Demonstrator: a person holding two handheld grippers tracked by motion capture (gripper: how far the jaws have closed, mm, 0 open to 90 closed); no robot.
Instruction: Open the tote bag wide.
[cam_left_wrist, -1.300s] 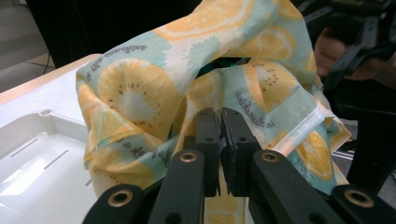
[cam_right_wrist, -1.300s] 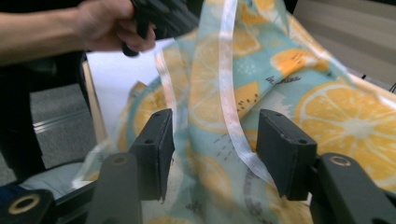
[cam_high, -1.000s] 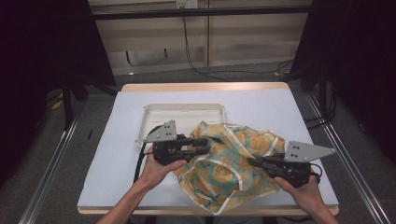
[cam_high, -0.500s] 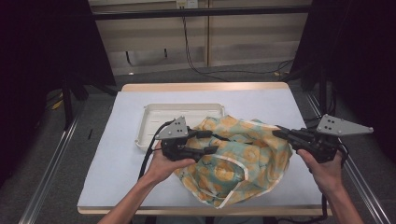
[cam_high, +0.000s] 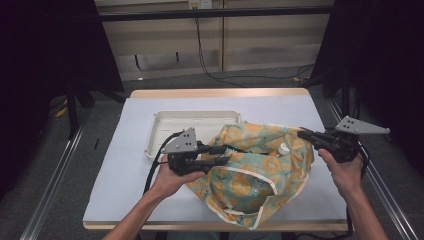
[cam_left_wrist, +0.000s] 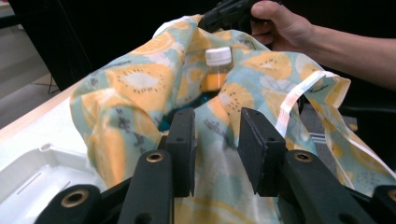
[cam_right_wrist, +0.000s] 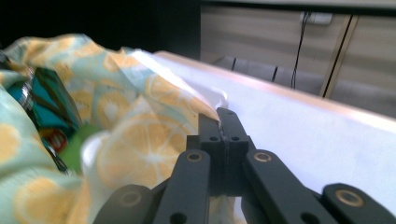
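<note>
A fabric bag (cam_high: 250, 172) printed with orange slices lies in the middle of the white table. My left gripper (cam_high: 225, 154) sits at the bag's left rim. Its jaws (cam_left_wrist: 215, 126) have just been closing, and they stand apart with bag cloth (cam_left_wrist: 135, 79) showing in the gap, the pads not pressing on it. My right gripper (cam_high: 301, 134) is shut on the bag's white-hemmed right edge (cam_right_wrist: 212, 100) and holds it up. Inside the bag are a white-capped bottle (cam_left_wrist: 217, 65) and a teal packet (cam_right_wrist: 51, 102).
A white tray (cam_high: 165, 120) lies on the table behind my left gripper, touching the bag's far left side. The table's wooden front edge (cam_high: 150, 226) runs just below the bag. Cables trail on the floor beyond the table.
My right gripper has moved away from the front edge toward the far right, pulling the bag's rim with it and spreading the mouth wider. The left hand has stayed put.
</note>
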